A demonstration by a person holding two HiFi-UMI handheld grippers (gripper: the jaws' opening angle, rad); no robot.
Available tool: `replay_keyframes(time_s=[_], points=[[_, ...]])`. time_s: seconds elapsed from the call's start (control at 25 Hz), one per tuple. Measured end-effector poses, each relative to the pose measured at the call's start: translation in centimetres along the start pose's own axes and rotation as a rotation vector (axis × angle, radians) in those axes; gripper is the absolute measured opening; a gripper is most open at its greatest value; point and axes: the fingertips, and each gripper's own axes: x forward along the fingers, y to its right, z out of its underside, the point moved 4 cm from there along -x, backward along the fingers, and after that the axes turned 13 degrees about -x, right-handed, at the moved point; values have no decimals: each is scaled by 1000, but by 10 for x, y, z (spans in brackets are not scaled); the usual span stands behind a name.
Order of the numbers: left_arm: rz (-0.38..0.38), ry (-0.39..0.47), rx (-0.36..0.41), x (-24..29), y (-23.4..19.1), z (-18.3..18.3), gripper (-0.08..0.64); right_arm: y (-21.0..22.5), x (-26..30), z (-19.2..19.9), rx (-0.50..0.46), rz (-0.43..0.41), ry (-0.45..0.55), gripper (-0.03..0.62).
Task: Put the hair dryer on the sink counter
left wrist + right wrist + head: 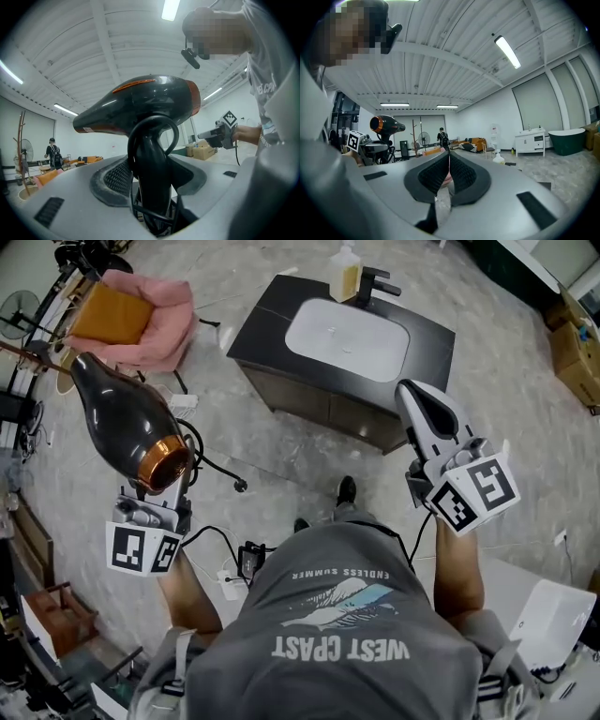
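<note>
Left tongs (157, 493) clamp the hair dryer (127, 418); right tongs (418, 401) closed, empty, near sink counter (270, 326) bearing a bottle (344, 276).

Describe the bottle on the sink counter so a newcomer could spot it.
Start at the dark sink counter with the white basin, ahead of the person. At its far edge, beside the black faucet, stands the bottle. It alone is see-through, with yellowish liquid and a pale top.
</note>
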Motion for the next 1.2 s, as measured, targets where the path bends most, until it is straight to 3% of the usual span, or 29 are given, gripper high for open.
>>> replay_keyframes(time_s=[0.68,1.2], points=[[-92,0,14,19,3,-12,242,35,44,-3,20,-97,12,28],[-118,1,32,19,0,-15,242,29,52,15,48,-128,-11,28]])
